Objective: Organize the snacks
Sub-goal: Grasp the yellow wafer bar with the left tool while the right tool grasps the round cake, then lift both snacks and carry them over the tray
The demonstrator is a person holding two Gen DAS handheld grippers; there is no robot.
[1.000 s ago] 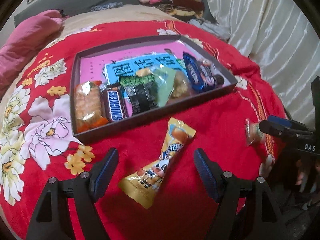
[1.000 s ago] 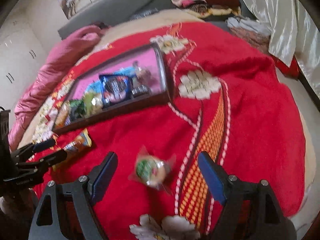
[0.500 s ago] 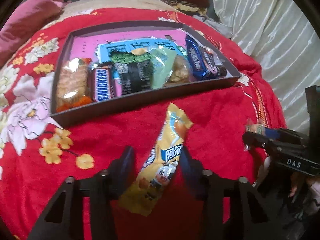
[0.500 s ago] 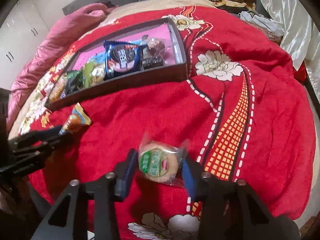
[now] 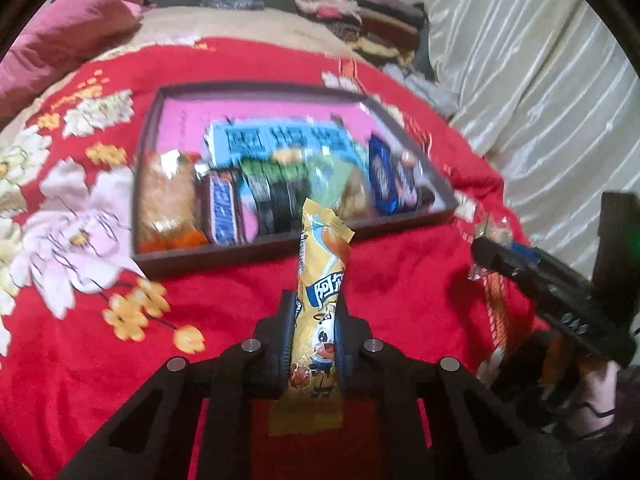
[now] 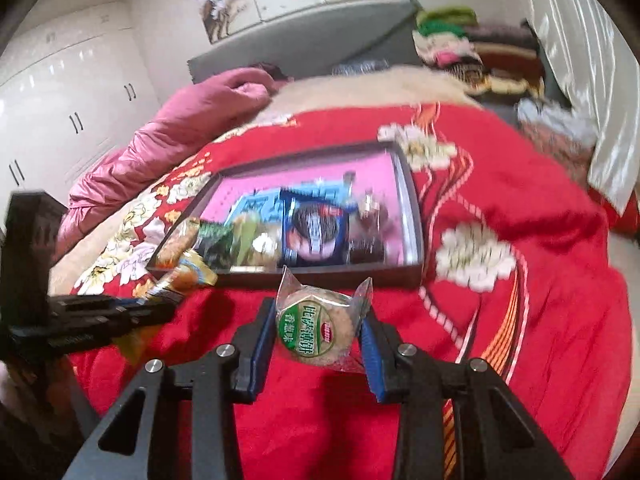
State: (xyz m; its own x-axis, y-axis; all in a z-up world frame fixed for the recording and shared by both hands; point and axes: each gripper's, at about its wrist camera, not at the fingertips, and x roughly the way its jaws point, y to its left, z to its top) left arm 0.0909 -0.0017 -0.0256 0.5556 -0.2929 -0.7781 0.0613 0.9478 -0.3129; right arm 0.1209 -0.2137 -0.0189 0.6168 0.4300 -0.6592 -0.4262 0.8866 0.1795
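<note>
Left fingers (image 5: 314,332) clench the yellow packet (image 5: 320,296) mid-length so it stands clear of the bed (image 5: 400,272). Right fingers (image 6: 318,332) clamp the biscuit (image 6: 316,330) across its width. Both hang just short of the tray (image 6: 320,274), ready for dropping in.

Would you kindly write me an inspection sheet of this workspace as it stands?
Surface: red floral blanket on a bed.
Job's things: dark tray holding several snack packs; yellow snack packet; round wrapped biscuit.
Clutter: nothing seen.
Grippers: left gripper just closed on the yellow snack packet; right gripper shut on the round wrapped biscuit.
Cables: nothing seen.
Surroundings: pink quilt, folded clothes, white curtain, white wardrobe.
</note>
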